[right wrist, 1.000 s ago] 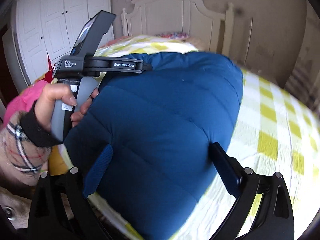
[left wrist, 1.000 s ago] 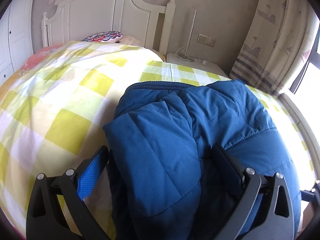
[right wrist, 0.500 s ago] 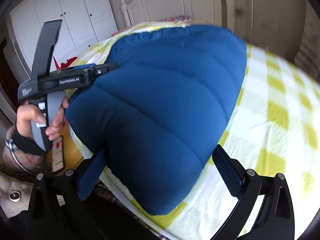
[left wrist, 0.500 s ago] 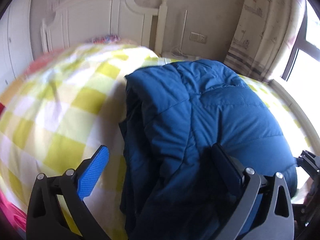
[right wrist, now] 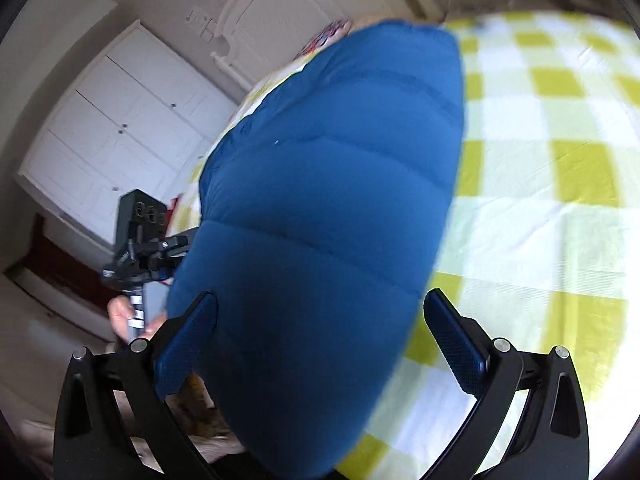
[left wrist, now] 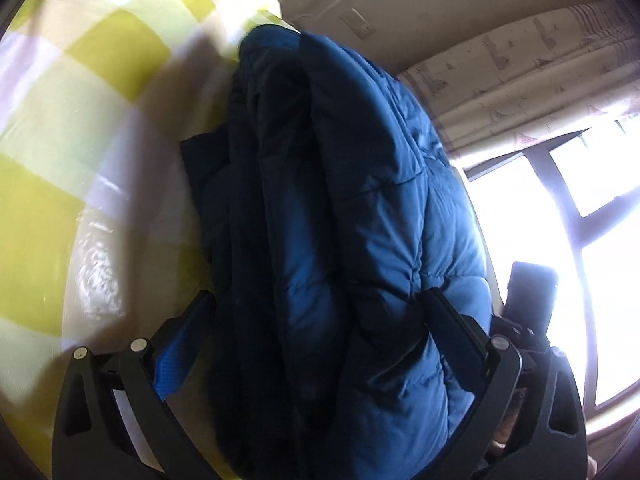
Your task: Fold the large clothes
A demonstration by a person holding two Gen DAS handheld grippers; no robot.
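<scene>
Your bed's yellow-and-white checked sheet (right wrist: 560, 152) spreads from three o'clock across the right wrist view, white headboard (right wrist: 288, 12) up at twelve, white wardrobe doors (right wrist: 116, 136) at ten. On the left wrist view, a bright window (left wrist: 600, 216) glares at three o'clock, patterned curtain (left wrist: 520, 68) at one, and what may be a wall socket (left wrist: 358, 24) at twelve.

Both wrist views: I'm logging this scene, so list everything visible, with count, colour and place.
Padded jacket: one, blue, folded on the bed, between both grippers' fingers.
Bedspread: one, yellow-and-white checked, under the jacket.
Headboard: one, white, far end.
Wardrobe: one, white, by the wall.
Curtain: one, pale patterned, over the window.
Left gripper: black, blue pads, open around the jacket.
Right gripper: same, open.
Hand: one, holding the left gripper's handle.
</scene>
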